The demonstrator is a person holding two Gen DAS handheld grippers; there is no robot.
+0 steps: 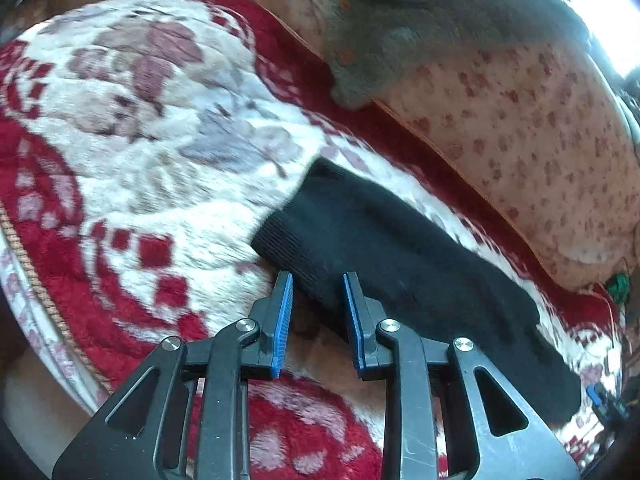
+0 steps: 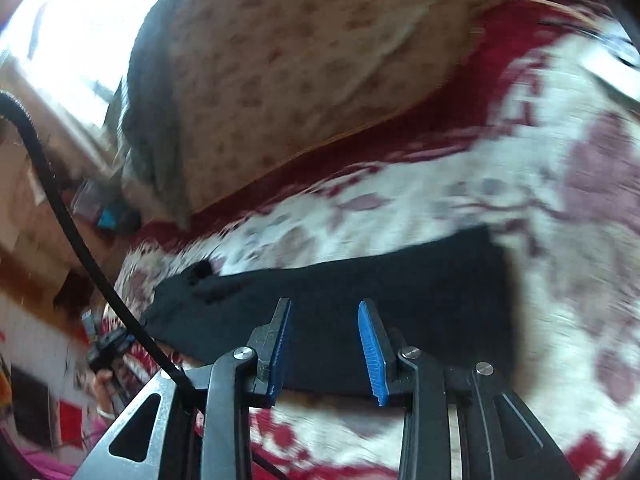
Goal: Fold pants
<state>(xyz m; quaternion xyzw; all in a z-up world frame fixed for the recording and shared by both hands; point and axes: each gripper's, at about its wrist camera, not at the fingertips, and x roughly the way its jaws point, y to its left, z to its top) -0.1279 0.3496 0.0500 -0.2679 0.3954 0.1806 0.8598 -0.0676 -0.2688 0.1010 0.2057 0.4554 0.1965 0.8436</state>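
Blue-padded fingers frame the bottom of both wrist views, and each tool stands partly open with nothing between its pads. The left tool (image 1: 317, 280) hovers at the near edge of the black pants (image 1: 400, 264), close to the ribbed cuff end; its right pad overlaps the dark cloth in the picture, but whether it touches I cannot tell. The right tool (image 2: 326, 308) hangs over the near edge of the same garment (image 2: 360, 292), which in its view fills the space just ahead of the fingers.

The pants lie flat on a red-and-white floral blanket (image 1: 132, 152), already narrowed to a long strip. In the left view that strip runs from the ribbed end just ahead of the tool away to the near right; in the right view it runs left to right across the fingers. So the long axis lies crosswise to both tools, one tool near each end, and neither is clearly the closer. My guess is that the next fold brings one end over the other along that axis, which calls for each tool to close on the near edge first.

Farther off, a speckled cream cushion (image 1: 540, 128) borders the blanket, with a grey knitted garment (image 1: 400, 24) draped on it.
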